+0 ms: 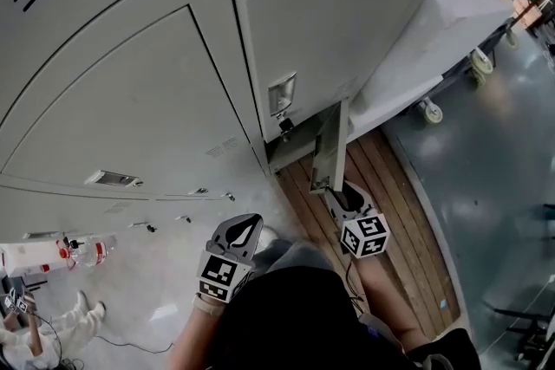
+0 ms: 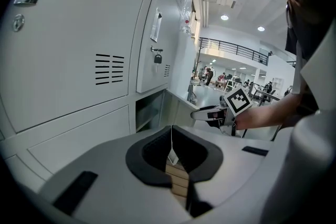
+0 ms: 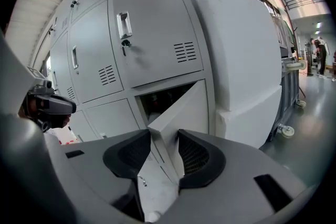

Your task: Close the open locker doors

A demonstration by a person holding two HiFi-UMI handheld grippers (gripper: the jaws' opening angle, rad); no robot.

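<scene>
- Right gripper (image 1: 342,195): jaws are spread wide and straddle the free edge of the open locker door (image 3: 181,110). The pads do not appear to clamp the sheet metal, so treat the door as released, not gripped.
- Door position: bottom row, swung roughly halfway out from its compartment (image 3: 157,99). It is hinged on the right as the right gripper view shows it, and it stands above the wooden floor strip (image 1: 395,186).
- Reason for placement (a judgement): straddling the edge lets one jaw push the panel toward the frame without a full grasp.
- Right arm pose: extended forward and low, with the gripper pointed along the door's free edge.
- Left gripper (image 2: 171,139): jaws are closed together with nothing between them. It is held back beside the body, aimed at the closed locker fronts (image 1: 130,108) and clear of the door's swing.
- Task status: the door is not yet shut.
</scene>
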